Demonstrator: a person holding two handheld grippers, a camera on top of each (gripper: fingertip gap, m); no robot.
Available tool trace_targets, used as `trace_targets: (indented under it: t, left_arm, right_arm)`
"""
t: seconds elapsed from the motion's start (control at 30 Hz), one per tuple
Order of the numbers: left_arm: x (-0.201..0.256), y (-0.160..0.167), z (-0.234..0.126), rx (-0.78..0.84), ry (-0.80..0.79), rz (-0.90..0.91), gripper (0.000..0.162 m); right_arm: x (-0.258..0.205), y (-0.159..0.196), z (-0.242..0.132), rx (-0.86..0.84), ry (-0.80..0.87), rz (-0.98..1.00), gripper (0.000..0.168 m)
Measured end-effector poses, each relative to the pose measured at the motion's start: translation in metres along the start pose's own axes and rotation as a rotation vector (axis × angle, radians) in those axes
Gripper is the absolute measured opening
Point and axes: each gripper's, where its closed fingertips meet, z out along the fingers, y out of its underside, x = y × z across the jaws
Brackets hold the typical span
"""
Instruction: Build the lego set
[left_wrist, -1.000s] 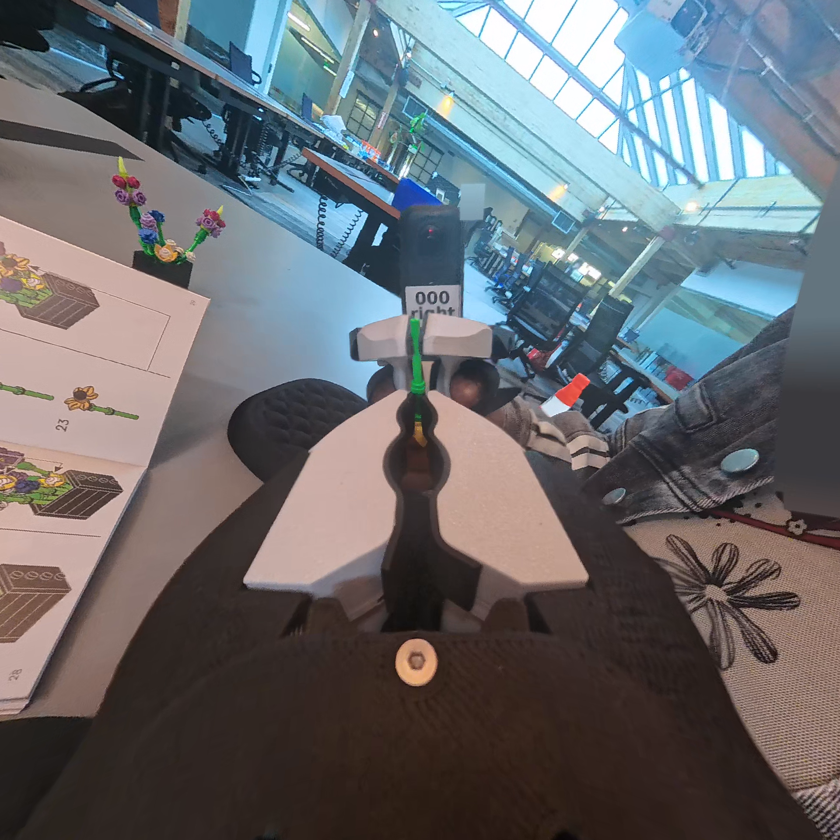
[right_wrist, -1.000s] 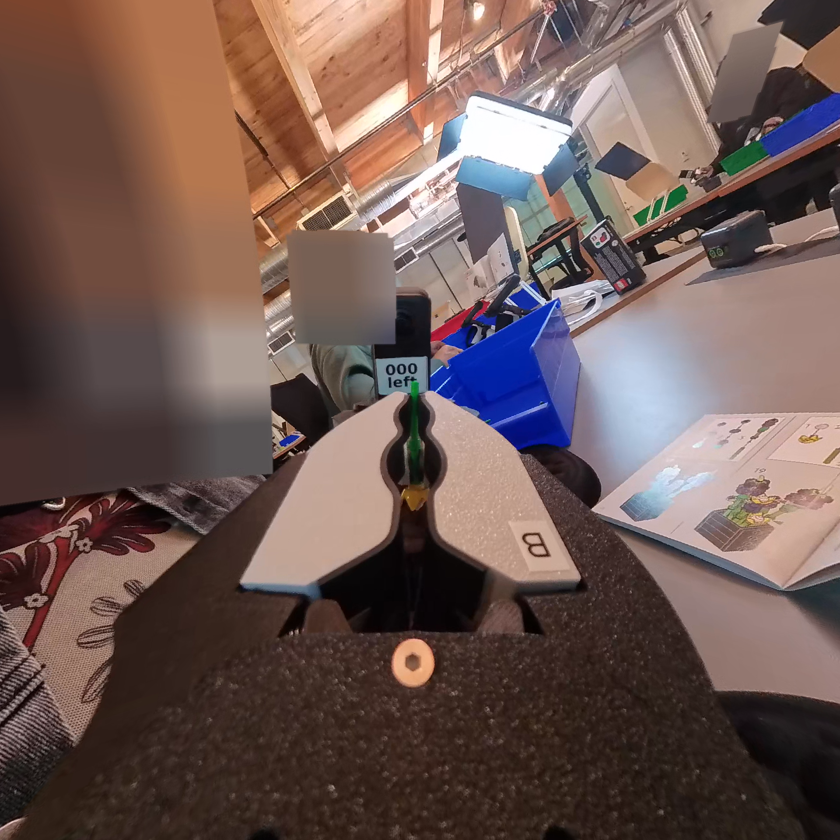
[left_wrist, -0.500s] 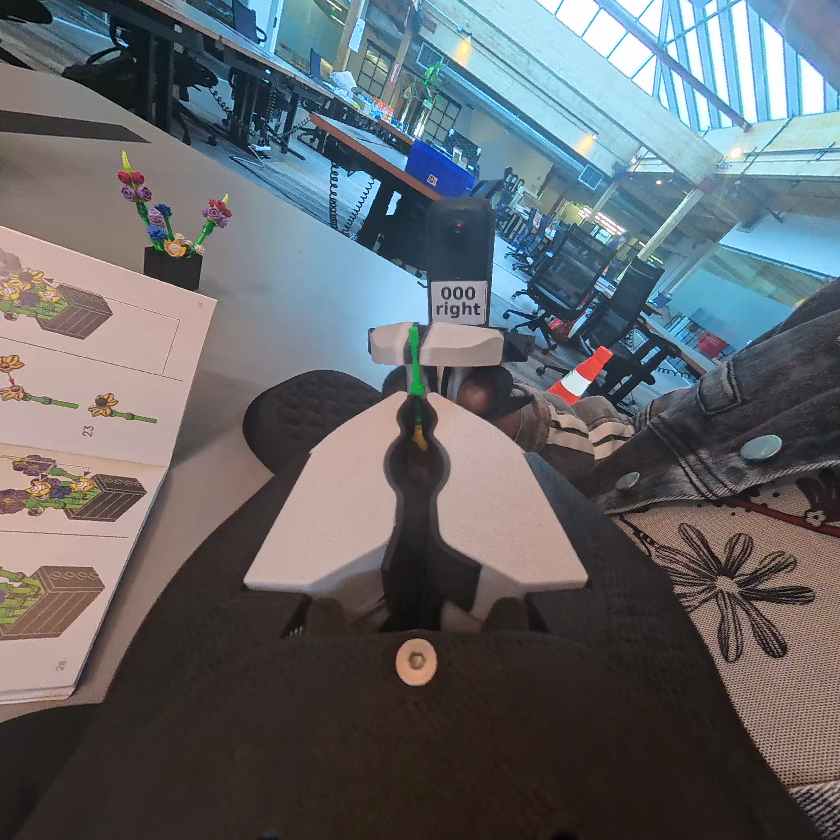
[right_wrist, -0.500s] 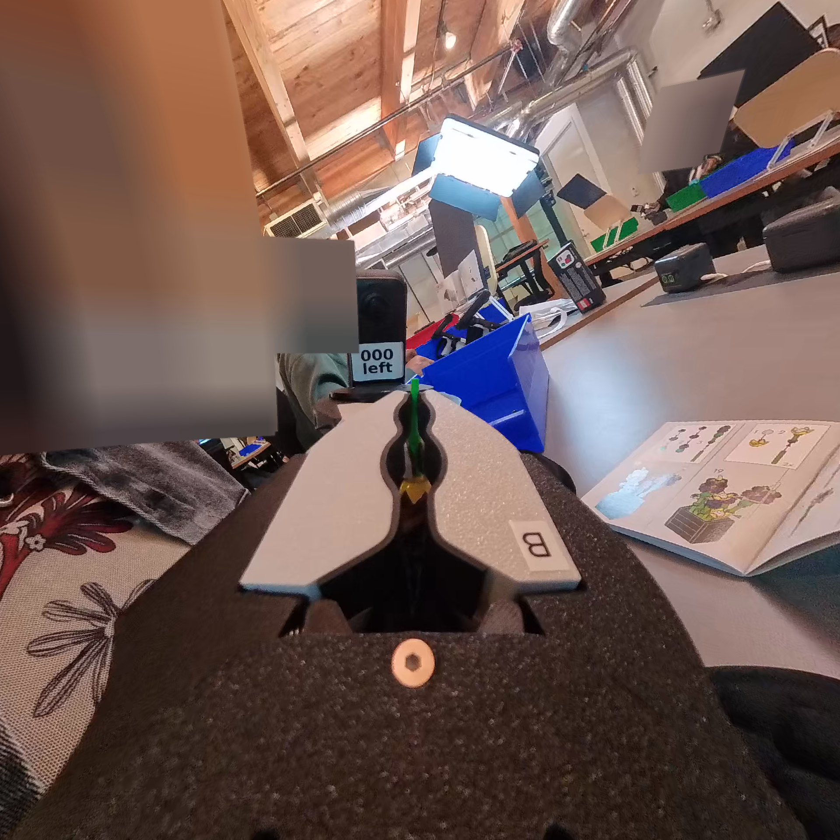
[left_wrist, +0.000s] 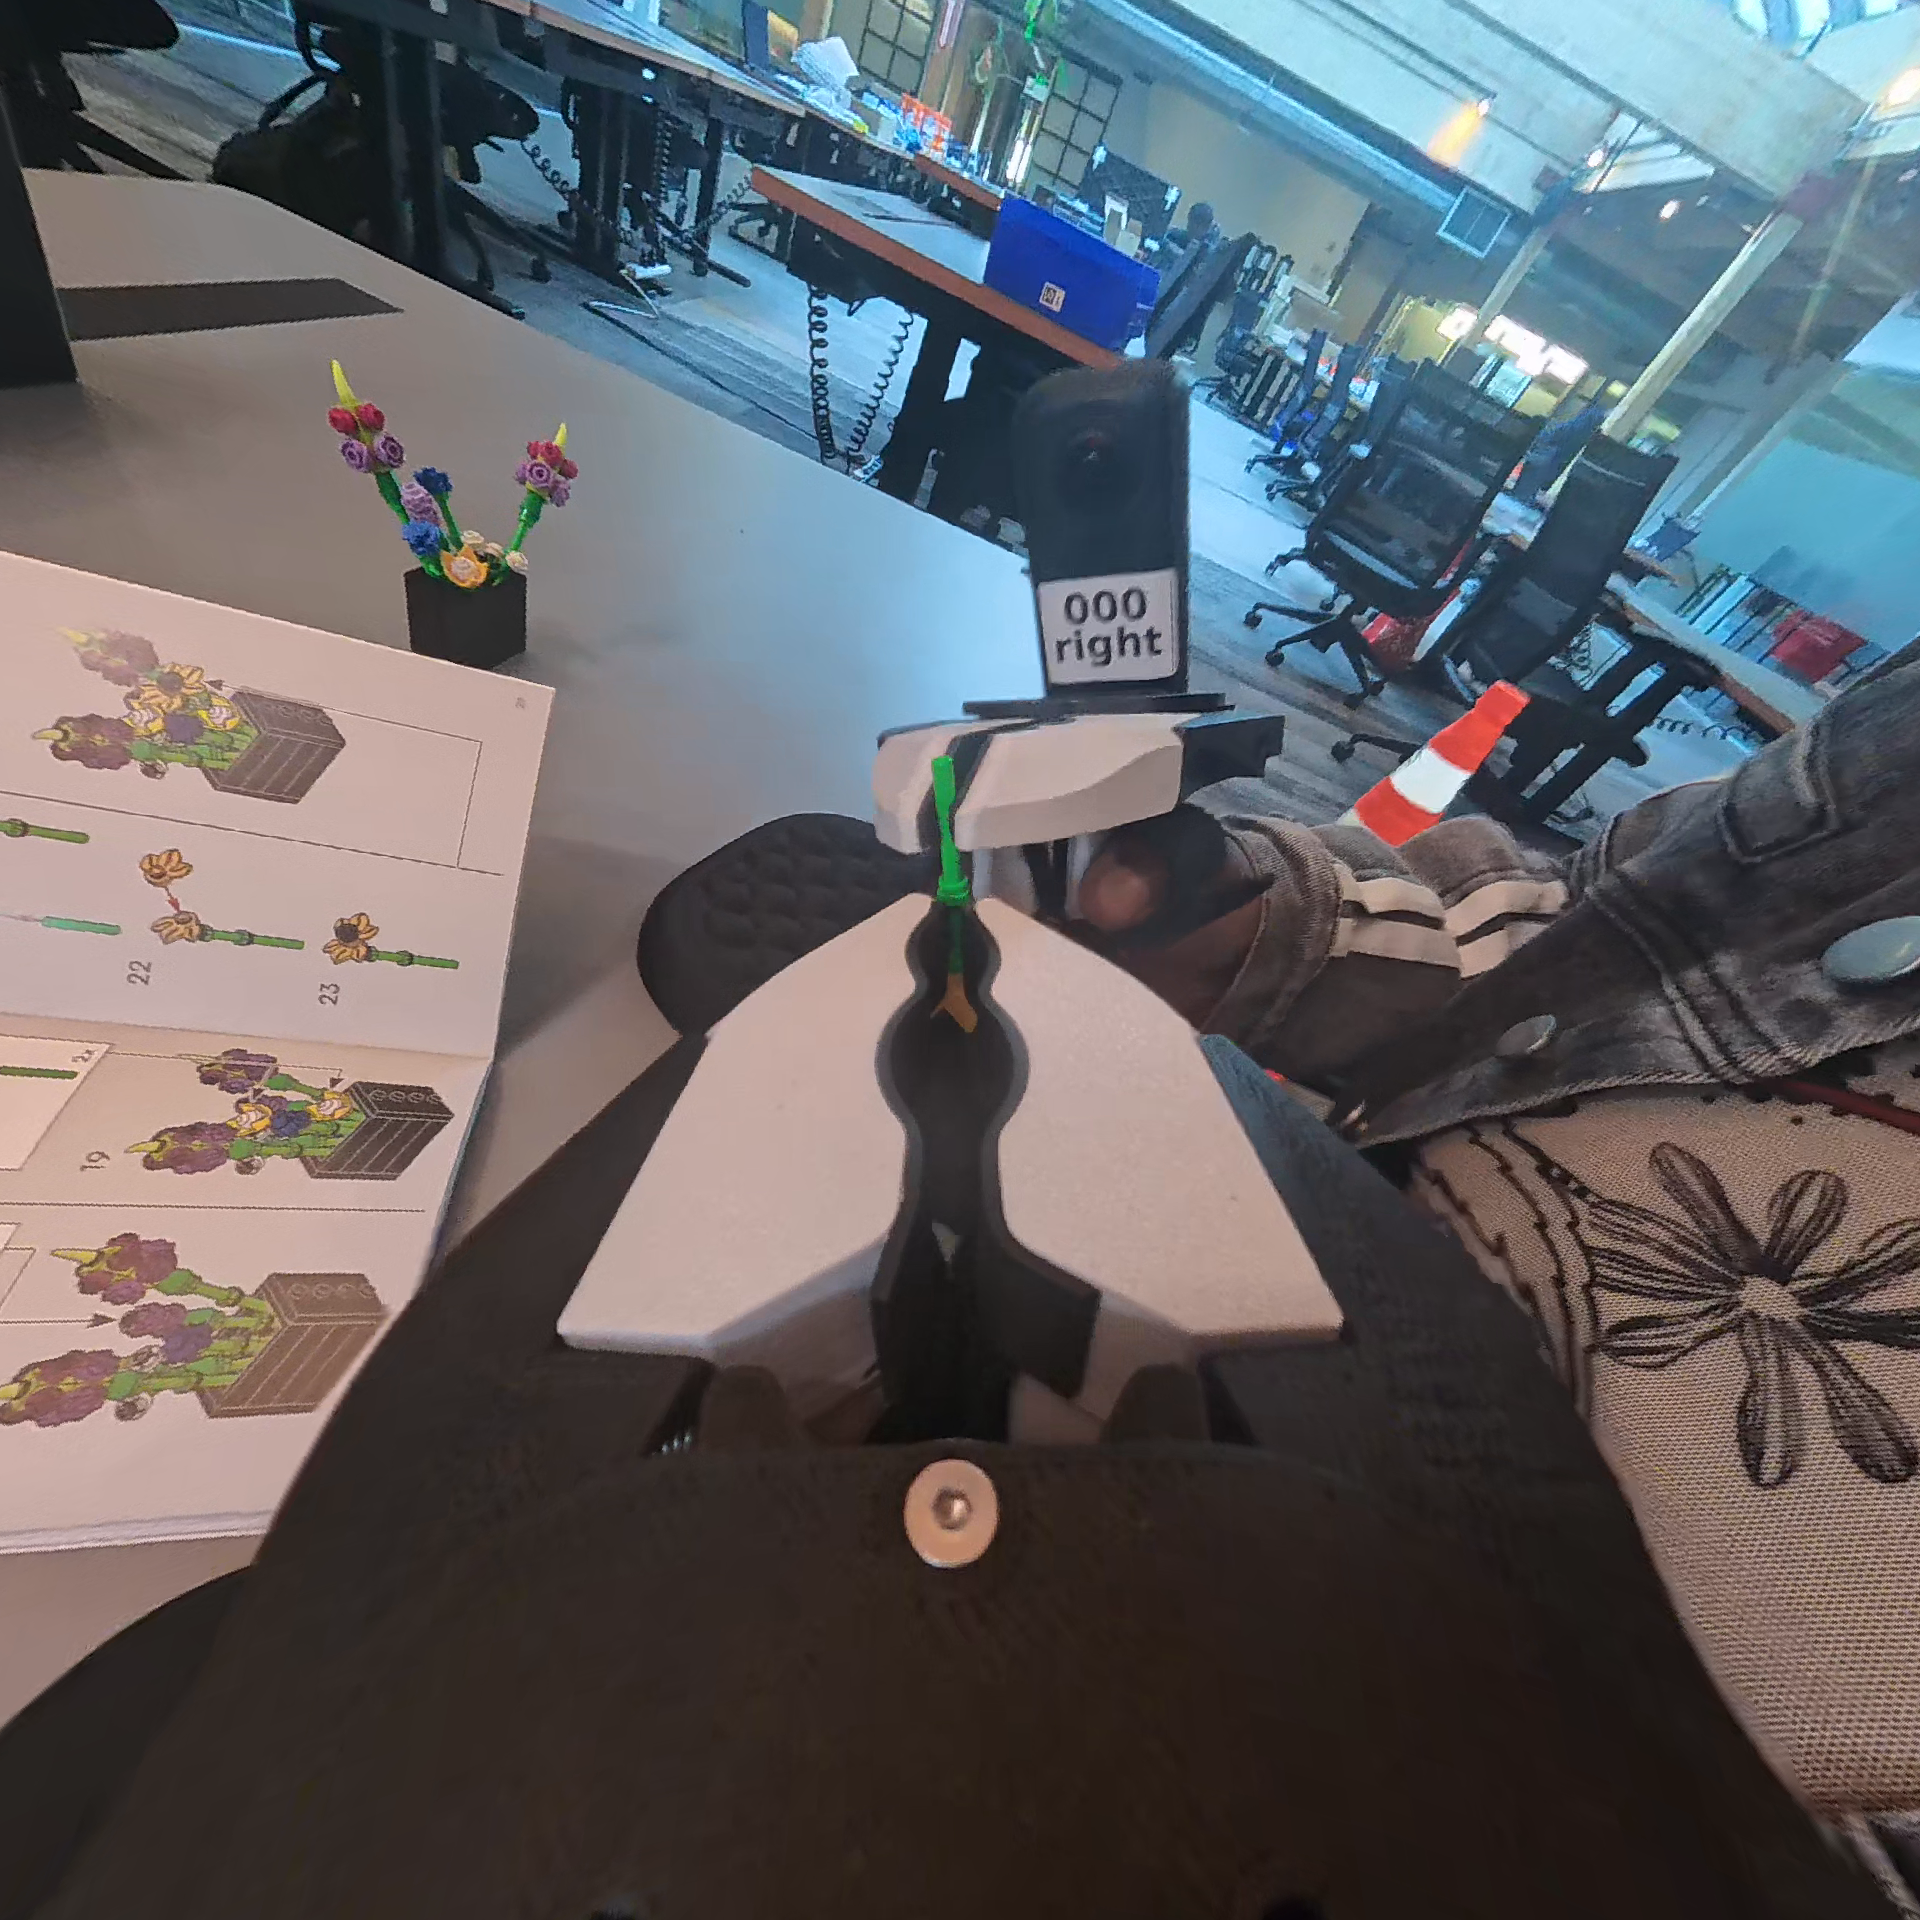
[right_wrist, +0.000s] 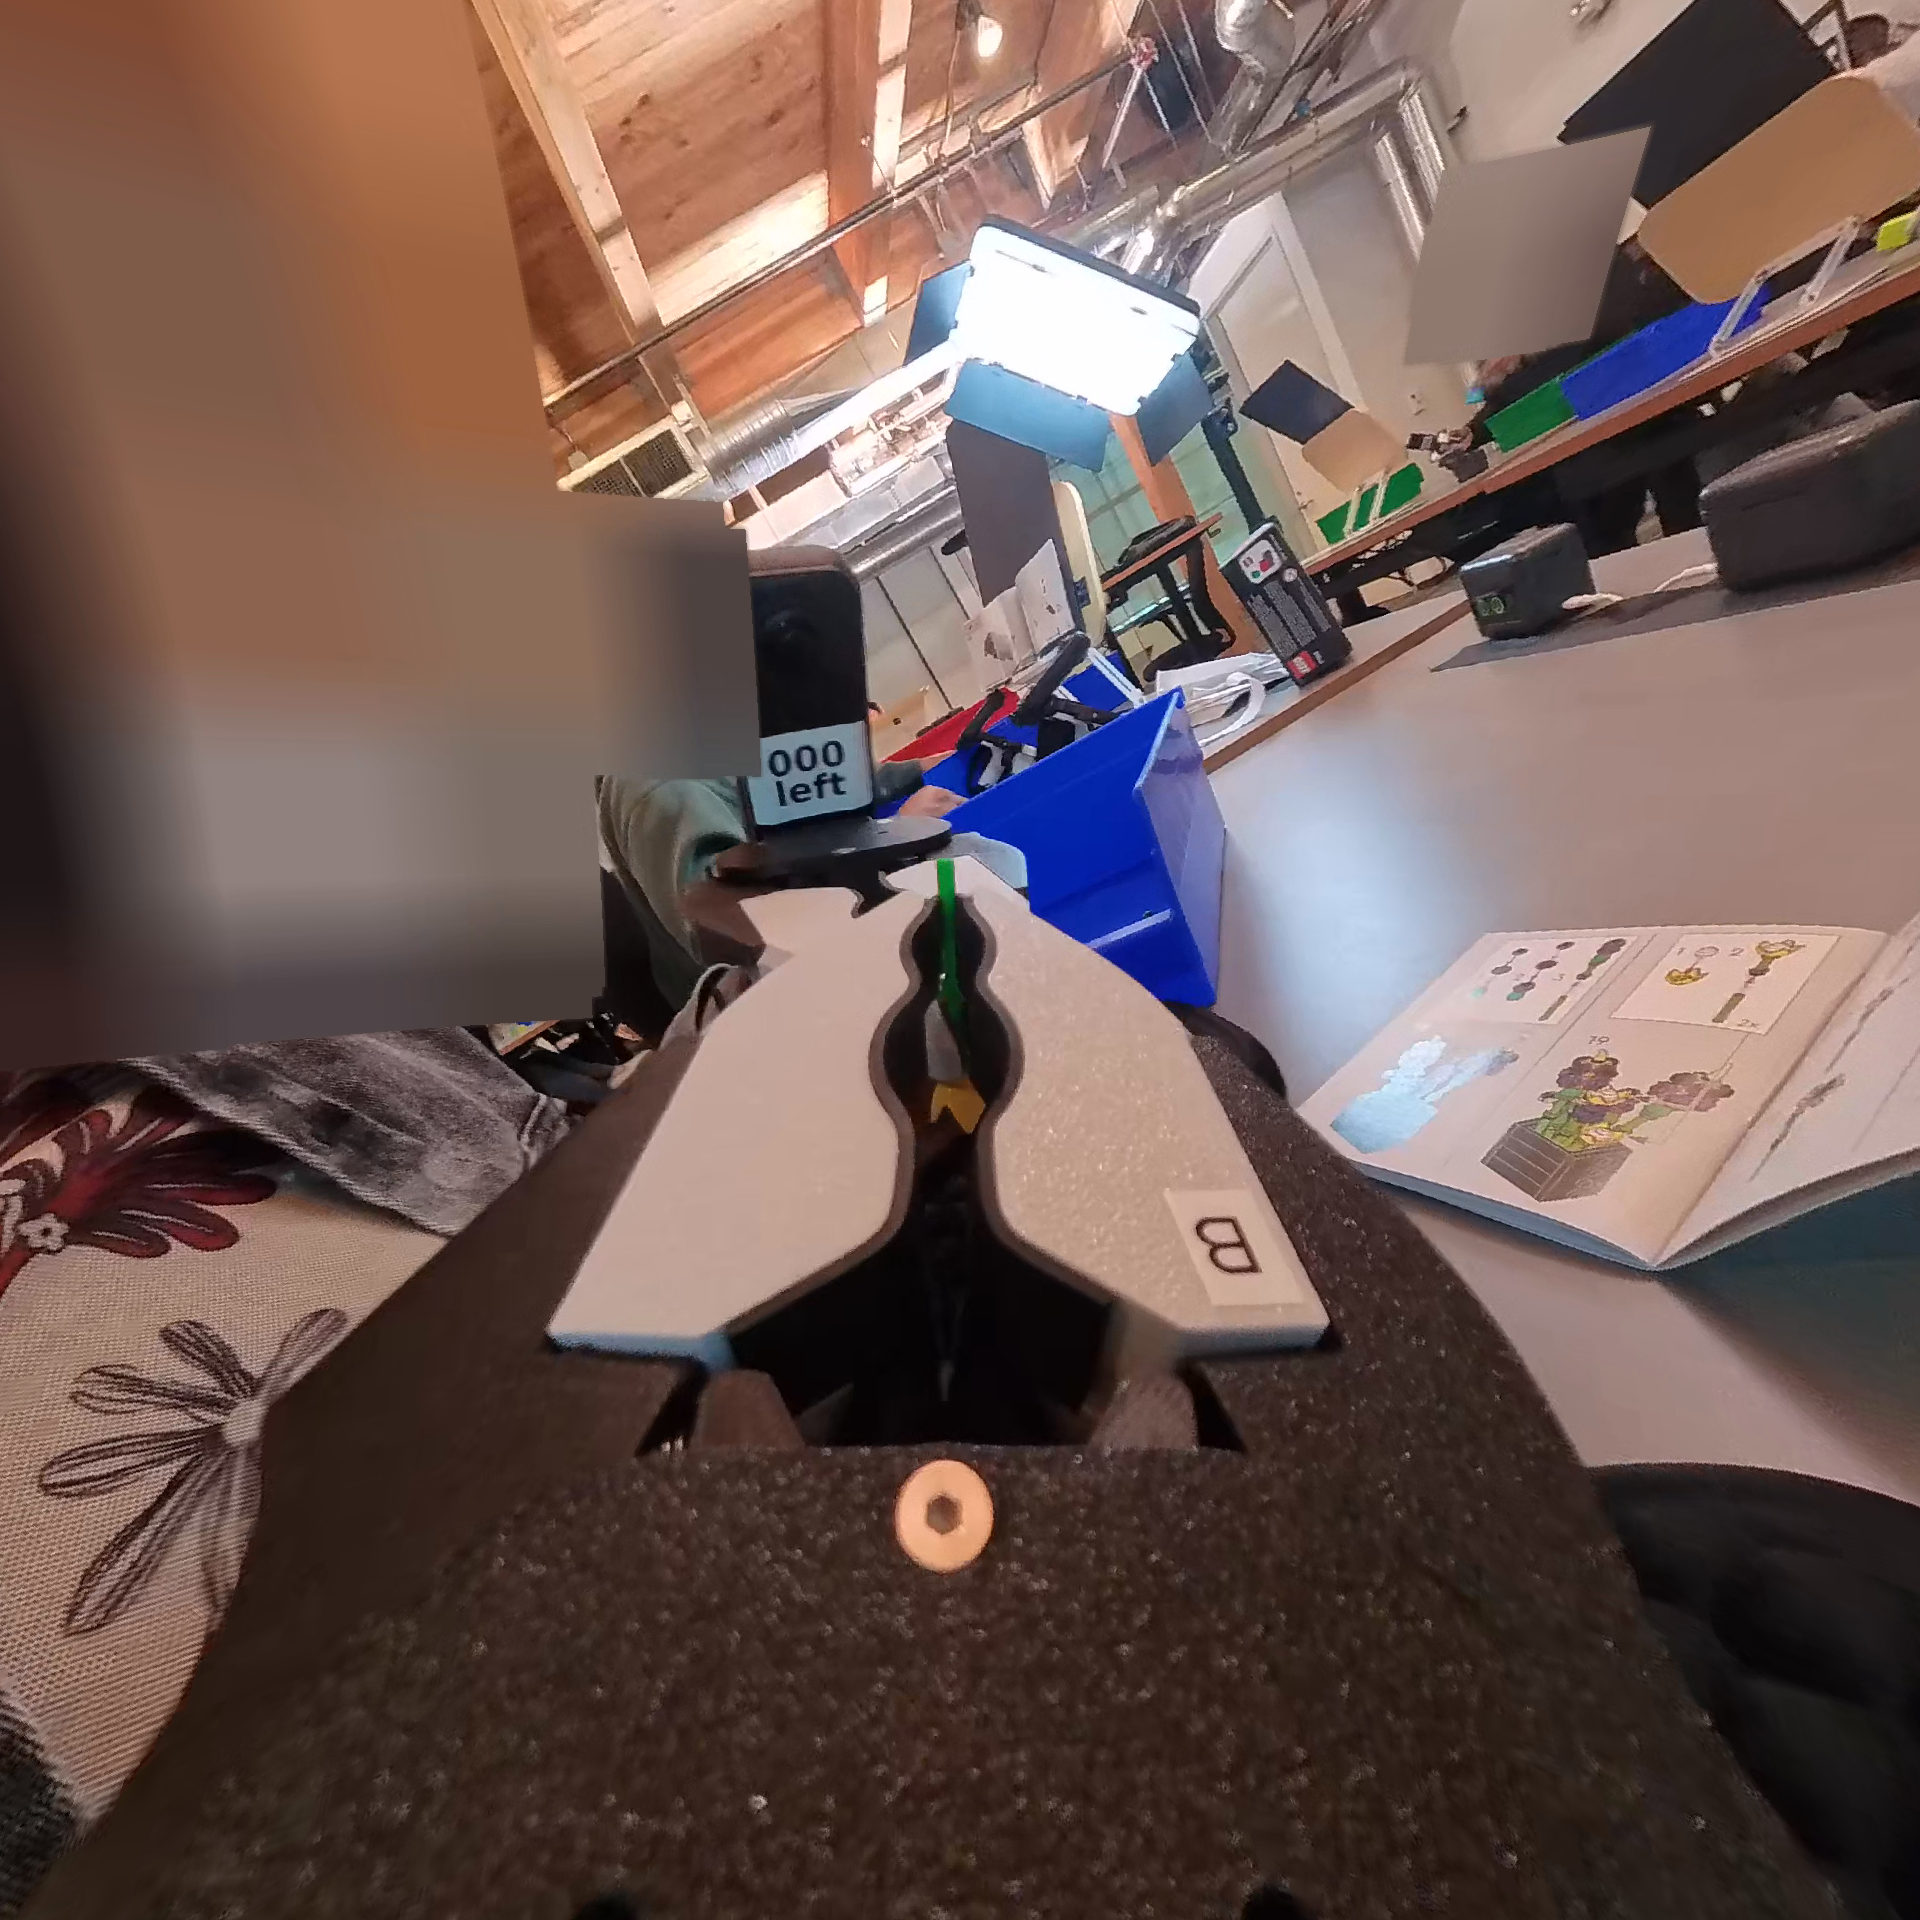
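My left gripper (left_wrist: 948, 912) is shut on a thin green lego stem (left_wrist: 945, 831). A small yellow flower piece (left_wrist: 956, 1008) sits in the hollow between its fingers. My right gripper (left_wrist: 951, 800) faces it tip to tip and grips the stem's far end. In the right wrist view my right gripper (right_wrist: 948, 906) is shut on the green stem (right_wrist: 951, 945), with a grey and yellow piece (right_wrist: 951, 1101) behind its tips. The left gripper (right_wrist: 914, 873) touches it from the far side. Both are held in the air above the table edge.
An open instruction booklet (left_wrist: 260, 935) lies on the grey table, and also shows in the right wrist view (right_wrist: 1610, 1060). A built lego bouquet in a black pot (left_wrist: 462, 540) stands beyond it. A blue bin (right_wrist: 1101, 862) stands on the table. A person's floral shirt (left_wrist: 1714, 1299) is close by. The grippers are tip to tip, or close to it.
Both grippers stay shut on the stem, tip to tip. The pair has tilted downward, so more table and booklet show. The right gripper now sits slightly turned against the left.
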Motion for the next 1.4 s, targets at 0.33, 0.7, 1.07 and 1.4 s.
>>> trace_targets:
  t: [0.33, 0.7, 1.07, 1.4]
  left_arm:
    - [-0.011, 0.010, 0.002, -0.112, -0.124, 0.122, 0.001]
    - [-0.010, 0.006, 0.007, -0.113, -0.197, 0.239, 0.000]
    - [-0.013, 0.009, 0.004, -0.140, -0.210, 0.271, 0.000]
    - [-0.016, 0.011, 0.003, -0.158, -0.209, 0.276, 0.000]
  right_arm:
    - [-0.002, 0.001, -0.002, -0.154, -0.030, -0.223, 0.030]
    - [0.003, -0.003, -0.007, -0.099, -0.003, -0.300, 0.003]
    - [0.005, 0.003, -0.008, -0.108, 0.005, -0.287, 0.003]
    - [0.007, 0.008, -0.007, -0.125, 0.012, -0.285, 0.004]
